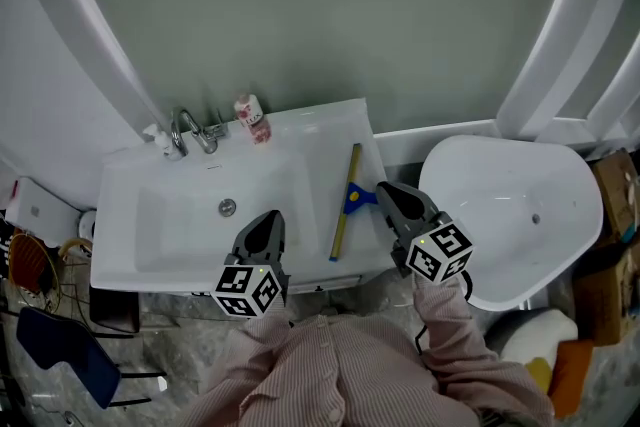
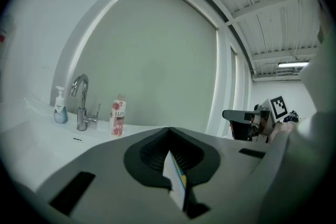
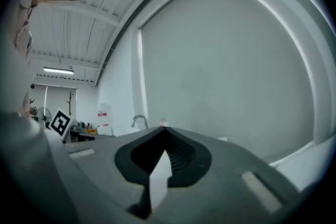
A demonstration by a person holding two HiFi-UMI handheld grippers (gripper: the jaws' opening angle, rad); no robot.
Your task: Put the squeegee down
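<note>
The squeegee (image 1: pixel 345 203), a long yellow blade with a blue handle, lies flat on the right-hand ledge of the white sink (image 1: pixel 130 215). My right gripper (image 1: pixel 383 190) hovers just right of the blue handle, its jaws shut with nothing between them (image 3: pixel 165 128); it points level at the wall. My left gripper (image 1: pixel 265 220) is over the basin's front right, left of the squeegee, jaws shut and empty (image 2: pixel 168 129). From the left gripper view, the right gripper (image 2: pixel 247 115) shows at the right.
A chrome faucet (image 1: pixel 190 130), a white pump bottle (image 1: pixel 160 140) and a pink bottle (image 1: pixel 252 118) stand at the sink's back edge. A white bathtub (image 1: pixel 510 215) is to the right, with cardboard boxes (image 1: pixel 615 190) beyond it. A blue chair (image 1: pixel 65 345) is at lower left.
</note>
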